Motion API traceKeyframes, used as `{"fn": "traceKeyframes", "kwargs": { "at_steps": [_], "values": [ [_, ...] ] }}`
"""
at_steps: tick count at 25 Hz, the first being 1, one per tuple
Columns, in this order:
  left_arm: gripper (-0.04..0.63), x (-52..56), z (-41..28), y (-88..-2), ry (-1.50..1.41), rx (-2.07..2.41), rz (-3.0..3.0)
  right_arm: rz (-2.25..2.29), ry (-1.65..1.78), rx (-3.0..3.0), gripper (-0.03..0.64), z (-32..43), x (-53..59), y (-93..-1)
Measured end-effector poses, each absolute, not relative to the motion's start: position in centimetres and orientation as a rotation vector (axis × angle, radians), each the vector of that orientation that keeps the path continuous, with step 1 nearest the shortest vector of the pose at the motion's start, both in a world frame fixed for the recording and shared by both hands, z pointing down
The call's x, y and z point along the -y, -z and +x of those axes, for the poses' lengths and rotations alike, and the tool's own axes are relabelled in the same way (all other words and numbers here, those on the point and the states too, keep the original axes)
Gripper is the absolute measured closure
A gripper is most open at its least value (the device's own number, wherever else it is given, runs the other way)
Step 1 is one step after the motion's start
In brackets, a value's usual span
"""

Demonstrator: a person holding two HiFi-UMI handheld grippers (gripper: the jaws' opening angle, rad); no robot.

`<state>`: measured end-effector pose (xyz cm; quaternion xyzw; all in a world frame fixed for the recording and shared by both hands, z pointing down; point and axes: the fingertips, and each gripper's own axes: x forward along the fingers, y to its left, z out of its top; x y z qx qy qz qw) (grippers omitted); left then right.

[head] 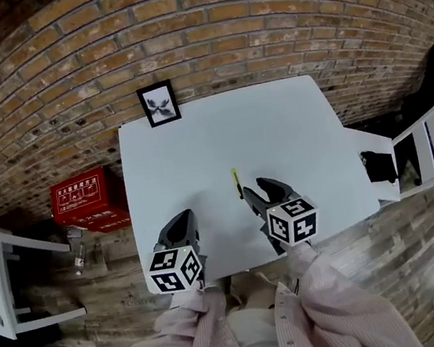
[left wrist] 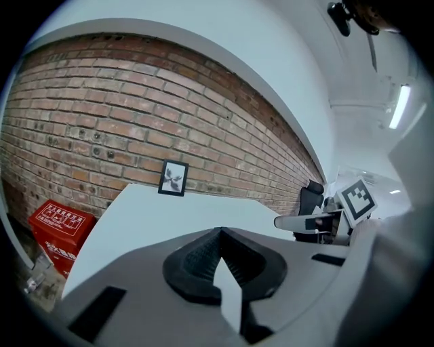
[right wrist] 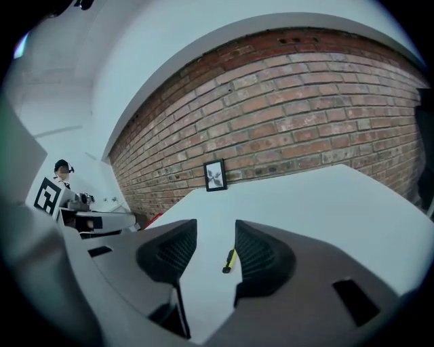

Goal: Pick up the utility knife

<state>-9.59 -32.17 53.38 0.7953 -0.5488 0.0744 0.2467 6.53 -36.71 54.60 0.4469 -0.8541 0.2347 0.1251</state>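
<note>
A slim yellow and black utility knife (head: pixel 237 181) lies on the white table (head: pixel 276 133), near its middle. My right gripper (head: pixel 256 193) hovers just behind the knife with its jaws open. In the right gripper view the utility knife (right wrist: pixel 230 260) shows between the open jaws, close to the right one and apart from both. My left gripper (head: pixel 180 226) stays near the table's front edge, to the knife's left, shut with nothing in it; in its own view the left gripper (left wrist: pixel 220 249) shows its pads pressed together.
A small framed picture (head: pixel 159 104) leans against the brick wall at the table's back left corner. A red box (head: pixel 80 199) sits on the floor left of the table. White furniture (head: pixel 413 155) stands to the right.
</note>
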Motion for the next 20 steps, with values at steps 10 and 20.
{"fn": "traceKeyframes", "kwargs": {
  "at_steps": [10,20],
  "values": [
    [0.601,33.8,-9.3,-55.5,-0.259,1.471,2.123,1.199,-0.719,2.4,0.439,5.5,38.9,-58.3],
    [0.601,35.4,-8.8,-57.9,-0.328,1.396,2.084,1.13,-0.778,2.263,0.439,4.2,40.6,-62.7]
  ]
}}
